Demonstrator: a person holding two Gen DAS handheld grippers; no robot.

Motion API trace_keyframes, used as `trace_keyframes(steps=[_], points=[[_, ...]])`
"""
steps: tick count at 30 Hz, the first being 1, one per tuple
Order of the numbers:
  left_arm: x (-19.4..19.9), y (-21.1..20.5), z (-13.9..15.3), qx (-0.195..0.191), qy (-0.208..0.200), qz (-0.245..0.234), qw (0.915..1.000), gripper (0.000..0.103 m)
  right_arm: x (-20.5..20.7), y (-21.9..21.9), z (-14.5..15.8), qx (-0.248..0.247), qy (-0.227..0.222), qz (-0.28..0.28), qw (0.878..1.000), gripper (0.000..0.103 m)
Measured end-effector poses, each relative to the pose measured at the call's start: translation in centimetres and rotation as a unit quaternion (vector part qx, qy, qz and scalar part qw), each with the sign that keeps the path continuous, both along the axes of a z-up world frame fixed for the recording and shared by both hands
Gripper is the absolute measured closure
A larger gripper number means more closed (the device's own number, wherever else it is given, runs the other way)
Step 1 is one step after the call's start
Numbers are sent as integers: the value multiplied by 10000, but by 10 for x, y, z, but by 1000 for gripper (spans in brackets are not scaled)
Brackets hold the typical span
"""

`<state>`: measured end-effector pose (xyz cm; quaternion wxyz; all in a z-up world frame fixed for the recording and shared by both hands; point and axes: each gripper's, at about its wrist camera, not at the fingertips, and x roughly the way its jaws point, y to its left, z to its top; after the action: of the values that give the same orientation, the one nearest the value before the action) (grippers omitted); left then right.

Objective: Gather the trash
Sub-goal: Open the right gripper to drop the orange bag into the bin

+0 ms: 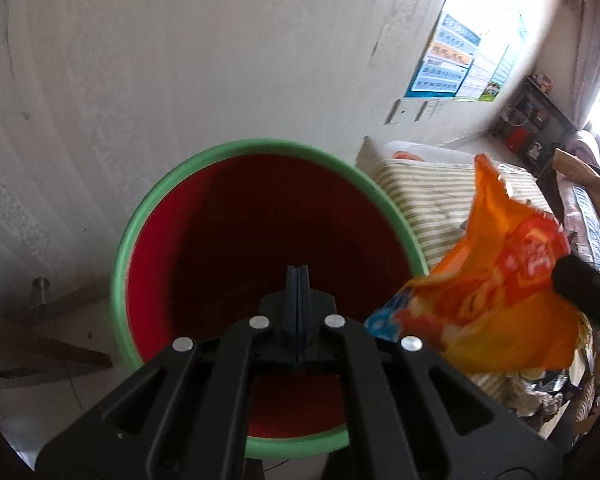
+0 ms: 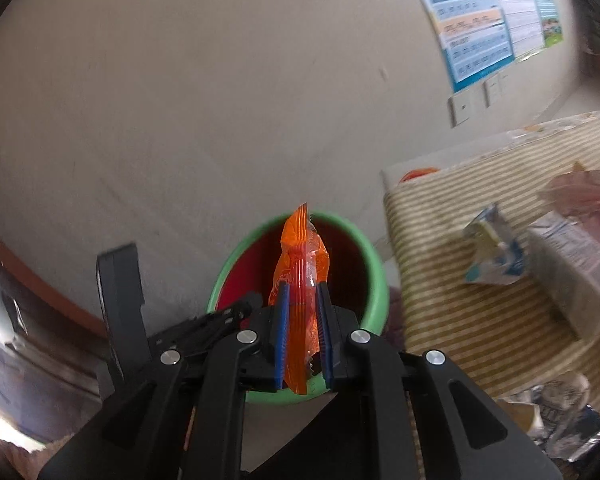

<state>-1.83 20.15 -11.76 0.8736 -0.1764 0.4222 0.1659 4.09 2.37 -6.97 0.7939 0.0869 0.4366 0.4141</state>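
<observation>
The striped surface point(image 2: 452, 280) beside the bin still carries trash: a crumpled carton point(image 2: 492, 248) and a box point(image 2: 572, 272). The red bin point(image 1: 260, 240) with a green rim stands by the wall, open on top to catch trash. The right gripper point(image 2: 302, 304) squeezes the orange wrapper point(image 2: 300, 264) above the bin, likely to drop it in. The left gripper point(image 1: 298, 276) is clenched with nothing in it, over the bin.

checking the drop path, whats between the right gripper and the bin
Only the orange wrapper that the right gripper is holding; in the right wrist view it sticks up in front of the bin opening, with nothing else in the way.
</observation>
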Motion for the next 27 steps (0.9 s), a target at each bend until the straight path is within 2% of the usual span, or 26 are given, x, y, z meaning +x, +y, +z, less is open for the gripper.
trace_keyframes(steps=[7,9,10,11,13,15,20,27], points=[[-2,5,-8,-41,109,74,9999,103,-4,19,-10,-132,23,237,9996,87],[-1,6,-11,-74,112,92,9999,101,-7,21,-11,-129,31,307,9994,74],[-1,6,-11,-99,122,91,9998,93,-8,21,-11,-117,28,325,9994,60],[-2,6,-11,-108,103,102,9998,80,-7,21,-11,-102,22,328,9994,57],[-2,6,-9,-103,19,142,9998,65,-9,19,-10,-89,5,315,9995,57],[0,6,-7,-99,-21,145,9998,58,-12,15,-6,-104,-19,249,9996,56],[6,-5,-1,1,-93,15,10000,55,-11,-20,6,-111,-222,-262,9993,49],[14,-29,12,45,-227,-272,9994,53,2,-76,18,-101,-361,-979,9945,48]])
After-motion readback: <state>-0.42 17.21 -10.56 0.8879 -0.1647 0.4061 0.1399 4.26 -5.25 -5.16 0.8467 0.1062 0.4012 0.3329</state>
